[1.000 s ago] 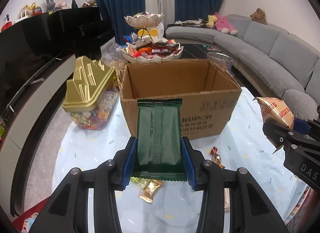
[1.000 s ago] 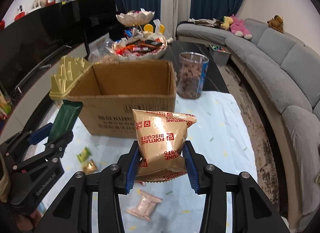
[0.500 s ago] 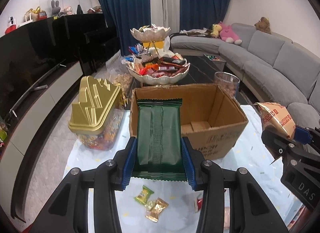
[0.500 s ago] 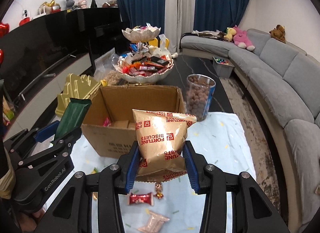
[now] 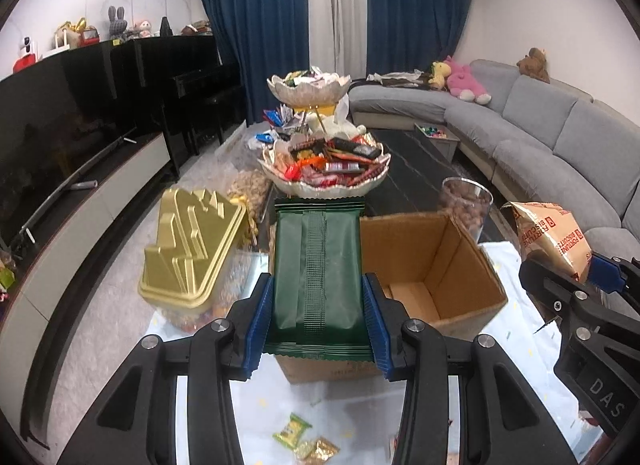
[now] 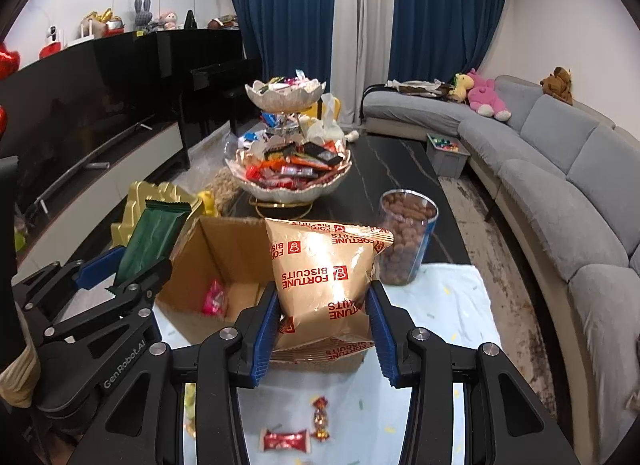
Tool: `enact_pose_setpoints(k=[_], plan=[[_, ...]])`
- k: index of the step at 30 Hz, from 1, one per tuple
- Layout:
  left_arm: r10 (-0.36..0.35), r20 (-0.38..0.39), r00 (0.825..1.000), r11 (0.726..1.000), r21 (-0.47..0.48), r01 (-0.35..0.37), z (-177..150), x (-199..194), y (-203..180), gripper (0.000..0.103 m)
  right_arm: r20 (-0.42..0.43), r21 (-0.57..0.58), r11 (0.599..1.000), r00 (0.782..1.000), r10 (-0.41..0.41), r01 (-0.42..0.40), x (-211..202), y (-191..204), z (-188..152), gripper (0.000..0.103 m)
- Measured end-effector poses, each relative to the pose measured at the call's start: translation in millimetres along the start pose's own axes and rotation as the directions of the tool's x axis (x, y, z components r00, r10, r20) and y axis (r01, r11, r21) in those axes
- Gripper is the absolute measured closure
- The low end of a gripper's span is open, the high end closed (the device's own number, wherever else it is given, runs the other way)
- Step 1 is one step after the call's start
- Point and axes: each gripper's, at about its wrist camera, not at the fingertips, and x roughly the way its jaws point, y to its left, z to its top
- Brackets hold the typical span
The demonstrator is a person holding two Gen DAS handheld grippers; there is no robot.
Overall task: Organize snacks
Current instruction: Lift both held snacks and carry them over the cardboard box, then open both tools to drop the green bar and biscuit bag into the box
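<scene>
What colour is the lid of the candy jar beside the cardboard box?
Gold. The lid shows best in the left wrist view, left of the cardboard box.

Between the left gripper's [image 5: 316, 305] blue pads sits a dark green wrapper [image 5: 316, 265]; the right gripper [image 6: 324, 321] holds a gold packet [image 6: 324, 273] (red lettering). Beyond both stands a plain brown cardboard box [image 5: 432, 265].

Pale cloth-covered table [image 6: 452, 297] with cardboard box [image 5: 452, 265], loose sweets [image 6: 285, 440].
</scene>
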Motion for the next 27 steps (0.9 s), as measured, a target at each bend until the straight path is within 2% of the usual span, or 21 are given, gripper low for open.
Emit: enact_pose_setpoints(k=[6, 13, 27], plan=[[-0.008, 0.007, 1.0, 1.0, 0.01, 0.008, 17, 11, -1, 0.06, 0.015, -0.002, 1.0, 1.0, -0.006, 0.006, 11, -1, 16, 0.059], [-0.015, -0.019, 1.0, 1.0, 0.014, 0.015, 27, 35, -2, 0.06, 0.019, -0.009, 1.0, 1.0, -0.014, 0.015, 29, -1, 32, 0.059], [-0.042, -0.107, 0.993, 0.999, -0.002, 0.042, 16, 77, 0, 0.06, -0.067, -0.009, 1.0, 0.998, 0.001, -0.002, 83, 4, 40, 0.059]])
